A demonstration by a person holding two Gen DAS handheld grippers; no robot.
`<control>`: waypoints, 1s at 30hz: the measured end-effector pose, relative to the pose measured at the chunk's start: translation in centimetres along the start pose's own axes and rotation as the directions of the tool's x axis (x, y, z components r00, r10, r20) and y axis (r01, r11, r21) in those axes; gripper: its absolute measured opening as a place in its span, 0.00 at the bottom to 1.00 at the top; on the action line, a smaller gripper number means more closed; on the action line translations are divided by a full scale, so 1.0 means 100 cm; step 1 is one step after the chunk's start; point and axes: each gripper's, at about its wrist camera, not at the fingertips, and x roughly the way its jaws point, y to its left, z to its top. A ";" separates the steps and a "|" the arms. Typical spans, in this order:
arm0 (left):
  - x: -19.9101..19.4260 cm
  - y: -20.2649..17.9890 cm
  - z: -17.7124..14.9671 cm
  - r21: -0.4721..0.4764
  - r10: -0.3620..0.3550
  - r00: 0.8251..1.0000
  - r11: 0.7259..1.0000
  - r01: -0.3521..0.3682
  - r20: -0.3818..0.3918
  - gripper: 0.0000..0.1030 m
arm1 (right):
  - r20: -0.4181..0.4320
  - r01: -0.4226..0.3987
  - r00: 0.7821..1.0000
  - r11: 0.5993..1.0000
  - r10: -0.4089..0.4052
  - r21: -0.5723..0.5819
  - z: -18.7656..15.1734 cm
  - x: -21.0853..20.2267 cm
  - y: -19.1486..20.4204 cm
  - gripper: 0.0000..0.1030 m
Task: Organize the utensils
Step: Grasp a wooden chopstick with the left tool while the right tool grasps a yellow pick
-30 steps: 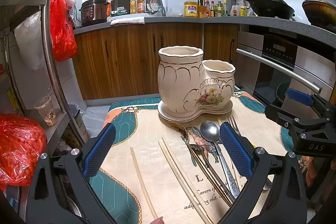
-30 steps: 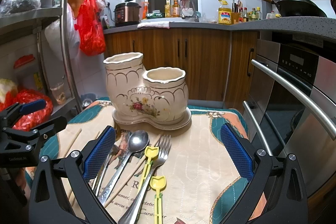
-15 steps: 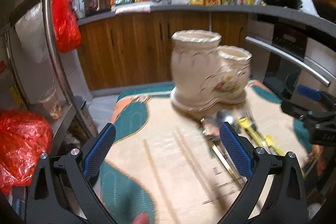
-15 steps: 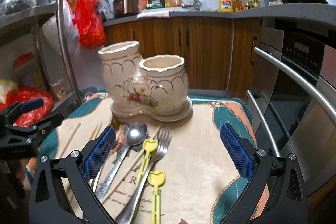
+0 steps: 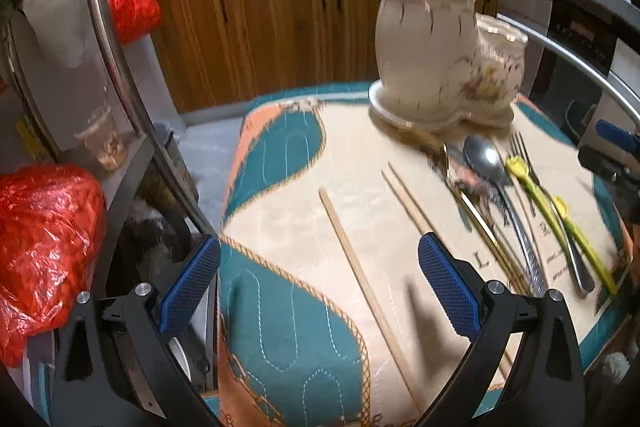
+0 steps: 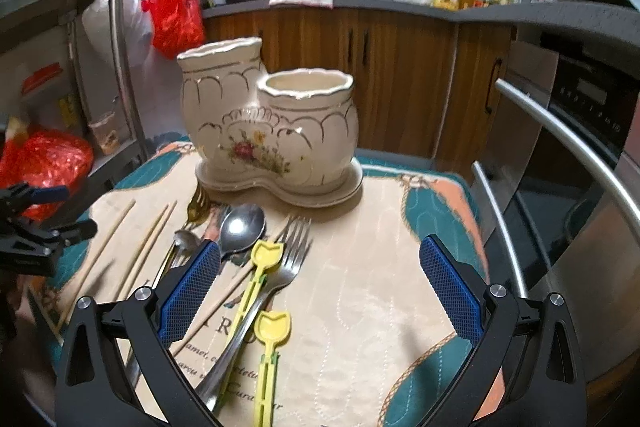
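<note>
Now | glossy two-pot ceramic holder (image 6: 268, 131) | slim wooden chopstick (image 5: 366, 287) | steel spoon (image 6: 240, 227)

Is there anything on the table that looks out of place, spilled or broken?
Nothing is spilled or visibly broken. The ceramic holder stands upright and looks empty, while the utensils lie loose on the cloth: the spoon, fork and yellow picks overlap in a heap, and one chopstick lies apart from the other chopsticks.

Black claw (image 5: 320, 291), blue textured pads (image 5: 447, 283)
</note>
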 end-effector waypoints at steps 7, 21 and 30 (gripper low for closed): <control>0.003 -0.006 -0.008 -0.004 -0.043 0.997 0.999 0.043 -0.057 0.94 | -0.036 -0.015 0.999 1.000 0.015 0.022 -0.007 -0.013 -0.011 0.96; 0.000 -0.024 -0.015 0.036 -0.071 0.992 0.997 0.075 -0.108 0.61 | -0.254 -0.071 0.966 0.996 0.054 -0.057 -0.042 -0.020 0.007 0.83; 0.001 -0.027 -0.021 0.053 -0.090 0.986 0.994 0.098 -0.138 0.39 | -0.325 -0.115 0.943 0.987 0.075 -0.108 -0.047 -0.016 0.022 0.52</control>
